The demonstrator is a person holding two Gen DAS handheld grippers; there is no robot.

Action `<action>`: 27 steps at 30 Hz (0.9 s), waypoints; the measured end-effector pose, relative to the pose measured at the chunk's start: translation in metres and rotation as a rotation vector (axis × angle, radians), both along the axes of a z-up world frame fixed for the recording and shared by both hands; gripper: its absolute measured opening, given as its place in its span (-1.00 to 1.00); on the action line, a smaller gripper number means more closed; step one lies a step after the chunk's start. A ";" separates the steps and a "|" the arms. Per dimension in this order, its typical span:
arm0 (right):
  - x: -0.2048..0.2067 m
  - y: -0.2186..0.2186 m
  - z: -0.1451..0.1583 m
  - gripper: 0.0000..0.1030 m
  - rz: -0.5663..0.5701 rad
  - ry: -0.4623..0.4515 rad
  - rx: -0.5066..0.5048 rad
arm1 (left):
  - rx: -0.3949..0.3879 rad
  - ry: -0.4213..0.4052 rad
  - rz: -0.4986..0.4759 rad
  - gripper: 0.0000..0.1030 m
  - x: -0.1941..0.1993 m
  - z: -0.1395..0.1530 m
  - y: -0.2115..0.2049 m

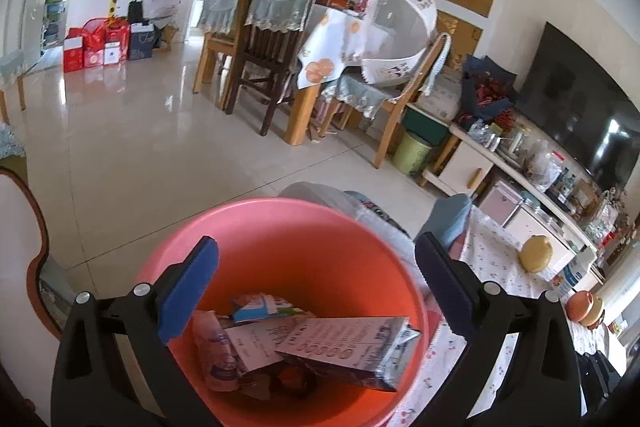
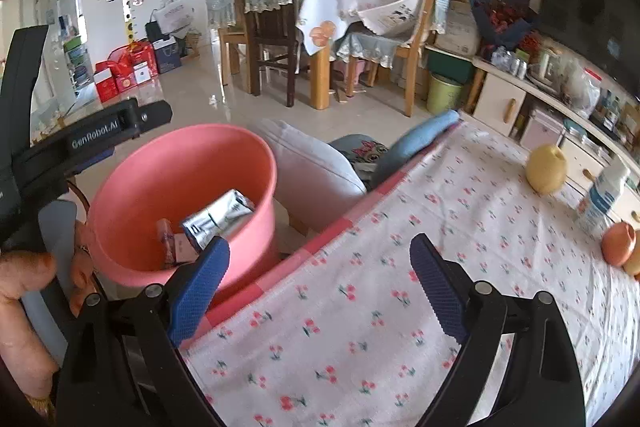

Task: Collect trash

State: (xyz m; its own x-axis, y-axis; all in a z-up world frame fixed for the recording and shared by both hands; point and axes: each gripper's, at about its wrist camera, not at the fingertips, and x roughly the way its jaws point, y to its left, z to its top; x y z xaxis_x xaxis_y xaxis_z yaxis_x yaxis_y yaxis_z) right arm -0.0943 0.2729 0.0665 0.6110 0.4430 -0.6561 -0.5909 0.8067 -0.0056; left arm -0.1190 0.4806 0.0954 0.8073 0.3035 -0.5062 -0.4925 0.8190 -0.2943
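From the left wrist camera, the left gripper (image 1: 316,275) hangs over a pink bucket (image 1: 248,223), its two blue-padded fingers (image 1: 188,291) spread wide with nothing between them. The bucket stands beside the table edge, and a grey cushion (image 1: 316,193) and a blue cloth (image 1: 452,219) lie just beyond its far rim. Inside the bucket the trash sits in a loose heap: a flattened white carton (image 1: 352,351) printed in blue lies tilted across the top, a smaller blue-and-white carton (image 1: 260,307) behind it, a pink wrapper (image 1: 212,347) at the left (what is under them is too dark to tell). On the cherry-print tablecloth (image 1: 496,259) to the right lies one yellow pear (image 1: 535,253).

From the right wrist camera, the right gripper (image 2: 320,267) is above the tablecloth (image 2: 360,307), its fingers (image 2: 434,283) likewise parted and empty. The bucket (image 2: 132,183) stands left of the table, near its pink-bordered edge, with a silvery crumpled carton (image 2: 218,219) leaning inside against the wall. The left gripper's black body (image 2: 60,147) reaches over the bucket's left rim, held by a hand (image 2: 24,279). On the table's far side are three things: the pear (image 2: 546,169), a milk carton (image 2: 604,197) standing upright, and an orange-brown fruit (image 2: 618,243) at the edge, all well apart from the gripper.
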 end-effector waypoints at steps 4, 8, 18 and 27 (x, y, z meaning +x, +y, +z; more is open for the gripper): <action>-0.007 -0.019 0.001 0.76 -0.031 0.005 0.002 | 0.030 -0.018 -0.038 0.92 0.001 0.004 -0.017; -0.012 -0.036 0.004 0.76 -0.058 0.002 0.002 | 0.062 -0.021 -0.088 0.92 0.006 0.007 -0.036; -0.019 -0.087 0.006 0.76 -0.151 0.023 0.025 | 0.156 -0.010 -0.198 0.92 0.013 0.010 -0.094; -0.028 -0.132 0.006 0.76 -0.222 0.011 0.021 | 0.230 -0.015 -0.281 0.92 0.017 0.013 -0.144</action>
State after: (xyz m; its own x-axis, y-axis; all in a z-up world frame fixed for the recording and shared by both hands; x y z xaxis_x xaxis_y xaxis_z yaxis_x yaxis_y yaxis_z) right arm -0.1224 0.1413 0.0729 0.6879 0.3124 -0.6551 -0.3991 0.9167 0.0181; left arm -0.1020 0.3368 0.1088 0.8823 0.1736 -0.4375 -0.2361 0.9674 -0.0921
